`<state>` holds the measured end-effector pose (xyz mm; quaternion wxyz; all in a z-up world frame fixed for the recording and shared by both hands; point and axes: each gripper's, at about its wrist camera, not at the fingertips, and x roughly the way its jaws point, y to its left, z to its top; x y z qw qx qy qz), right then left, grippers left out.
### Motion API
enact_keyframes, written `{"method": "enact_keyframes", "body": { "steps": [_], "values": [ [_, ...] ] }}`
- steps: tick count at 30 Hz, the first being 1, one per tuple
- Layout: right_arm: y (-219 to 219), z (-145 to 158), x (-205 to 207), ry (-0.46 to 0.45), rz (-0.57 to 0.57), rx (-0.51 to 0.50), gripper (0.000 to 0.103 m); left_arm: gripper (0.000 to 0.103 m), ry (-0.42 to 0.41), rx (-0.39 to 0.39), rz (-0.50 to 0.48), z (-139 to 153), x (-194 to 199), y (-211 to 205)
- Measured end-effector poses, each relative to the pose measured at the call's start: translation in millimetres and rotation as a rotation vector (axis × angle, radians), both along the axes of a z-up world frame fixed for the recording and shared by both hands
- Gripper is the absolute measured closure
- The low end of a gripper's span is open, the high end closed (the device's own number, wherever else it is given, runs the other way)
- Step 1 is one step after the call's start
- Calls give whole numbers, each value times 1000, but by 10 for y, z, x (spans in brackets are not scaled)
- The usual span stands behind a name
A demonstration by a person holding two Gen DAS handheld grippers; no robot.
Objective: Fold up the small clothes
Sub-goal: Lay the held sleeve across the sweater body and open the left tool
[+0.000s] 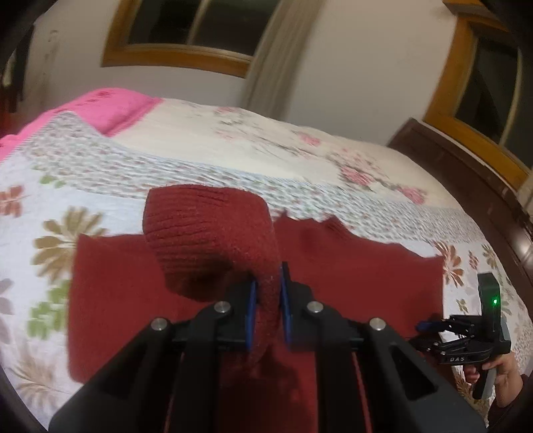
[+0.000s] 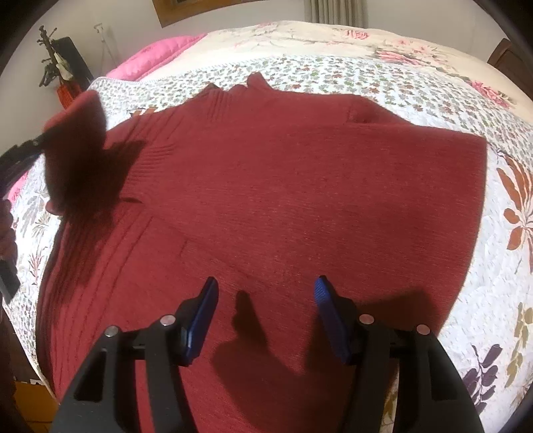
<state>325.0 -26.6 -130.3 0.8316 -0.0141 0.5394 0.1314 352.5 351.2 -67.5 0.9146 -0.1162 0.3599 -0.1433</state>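
Gripping one sweater [image 2: 283, 200]; two tools.

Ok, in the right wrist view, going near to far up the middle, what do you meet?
Right gripper with jaws open → red sweater spread flat → its collar → small-leaf quilt → cream rose-print bedspread → curtain.

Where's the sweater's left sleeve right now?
Lifted off the bed, pinched in the left gripper; the sleeve curls above the sweater body's left side.
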Motion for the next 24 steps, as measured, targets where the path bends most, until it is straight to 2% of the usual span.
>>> {"method": "enact_keyframes", "body": {
  "steps": [4,7,9,10,12,15,17,18,19,20,22,24],
  "values": [
    [-101,1,-14,3,-14,-7,42,91,67,30,-39,-291,107,-286],
    [-174,-28,7,14,-30,-4,42,89,161,41,-55,-582,198,-381],
    [-209,-62,39,28,-39,5,42,85,227,33,-69,-744,246,-392],
    [-225,-94,58,39,-44,15,42,78,273,27,-82,-844,272,-398],
    [-246,-145,95,51,-48,25,42,77,300,11,-84,-932,281,-351],
    [-265,-179,128,62,-55,34,42,76,333,-41,-100,-876,226,-259],
    [-265,-168,149,71,-55,32,42,55,348,-106,-133,-719,90,-138],
    [-258,-157,153,75,-55,29,42,50,344,-110,-141,-654,36,-103],
    [-231,-136,166,80,-52,21,42,44,333,-98,-143,-570,-25,-46],
    [-205,-119,173,83,-48,14,42,44,308,-72,-134,-470,-96,60],
    [-88,-45,193,89,-21,24,42,43,262,23,-73,-312,-133,288],
    [106,25,223,94,10,22,42,42,273,129,26,-305,-45,532]
  ]
}}
